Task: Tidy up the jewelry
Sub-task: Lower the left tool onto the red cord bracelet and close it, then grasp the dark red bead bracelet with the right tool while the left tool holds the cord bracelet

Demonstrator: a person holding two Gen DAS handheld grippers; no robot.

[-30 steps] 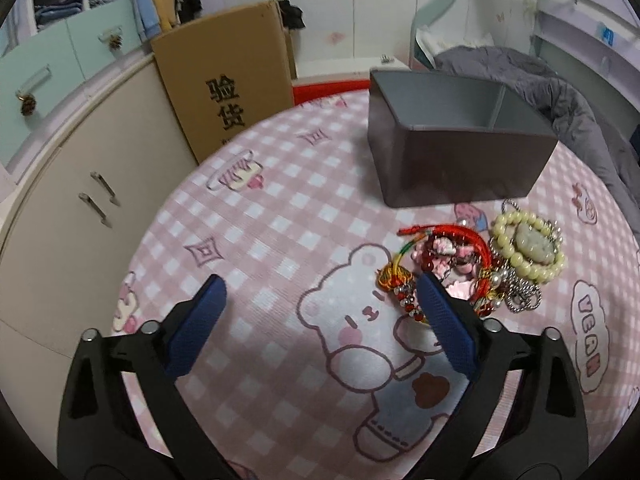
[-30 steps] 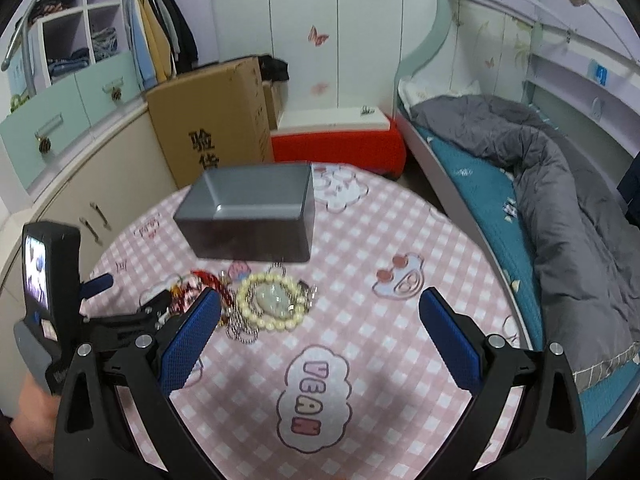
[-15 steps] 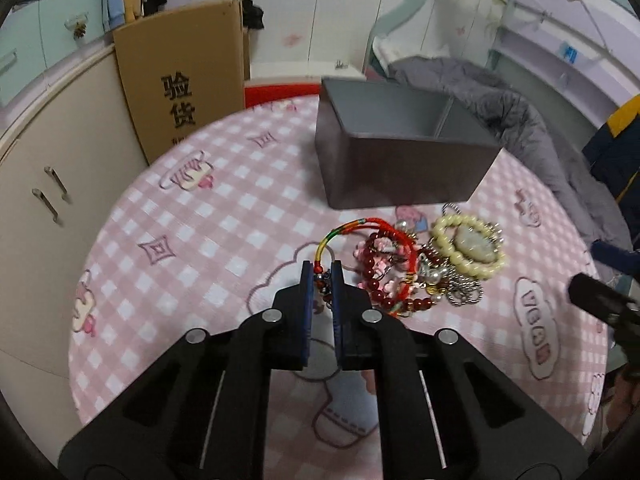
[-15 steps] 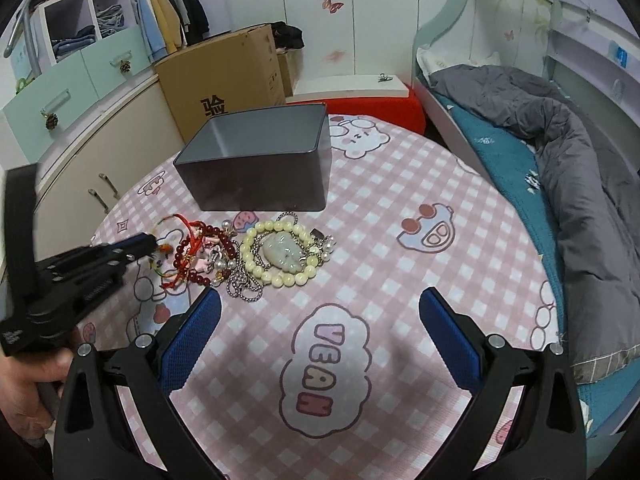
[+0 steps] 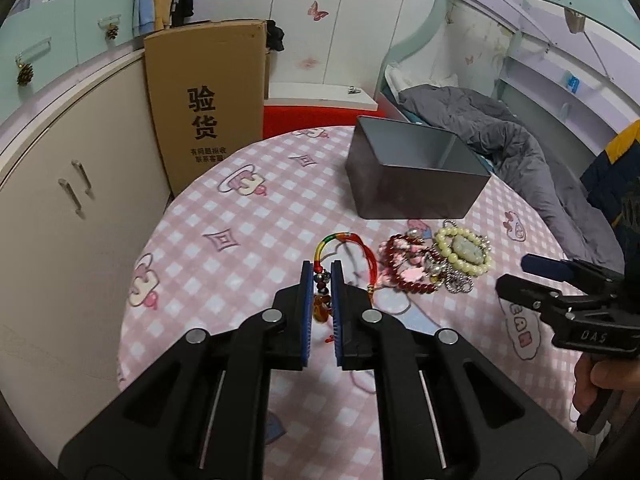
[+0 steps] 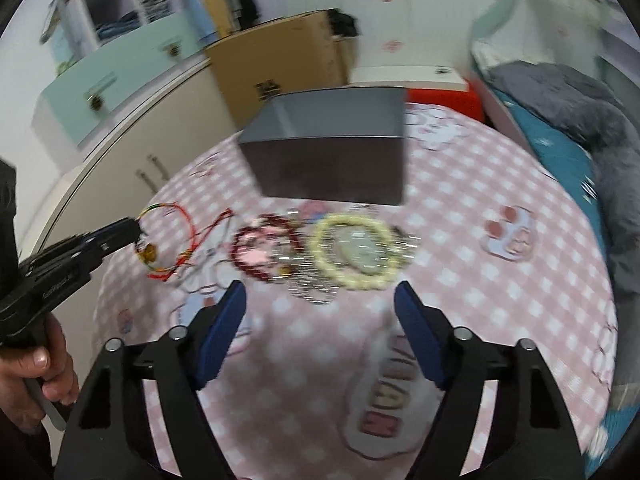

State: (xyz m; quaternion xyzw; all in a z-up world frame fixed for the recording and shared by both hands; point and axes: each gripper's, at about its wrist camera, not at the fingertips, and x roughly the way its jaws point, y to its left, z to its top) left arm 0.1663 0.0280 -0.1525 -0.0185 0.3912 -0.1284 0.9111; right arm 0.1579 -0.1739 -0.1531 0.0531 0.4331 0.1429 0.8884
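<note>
My left gripper [image 5: 321, 270] is shut on a red and multicolour cord bracelet [image 5: 347, 246] and holds it lifted off the table; it also shows in the right wrist view [image 6: 168, 236]. A dark red bead bracelet [image 5: 404, 266], a pale bead bracelet with a jade pendant [image 5: 464, 250] and a silver chain [image 5: 458, 284] lie in a heap in front of the grey box [image 5: 412, 172]. My right gripper [image 6: 320, 300] is open and empty, hovering just before the heap; the pale bracelet [image 6: 354, 252] lies ahead of it.
The round table has a pink checked cloth [image 5: 248, 216]. A cardboard carton [image 5: 206, 96] leans behind it at the left, beside cream cabinets [image 5: 72, 184]. A bed with a grey quilt [image 5: 480, 128] lies at the right.
My left gripper closed on the cord bracelet and lifted it up and left, away from the heap. My right gripper moved in closer to the heap, jaws still open.
</note>
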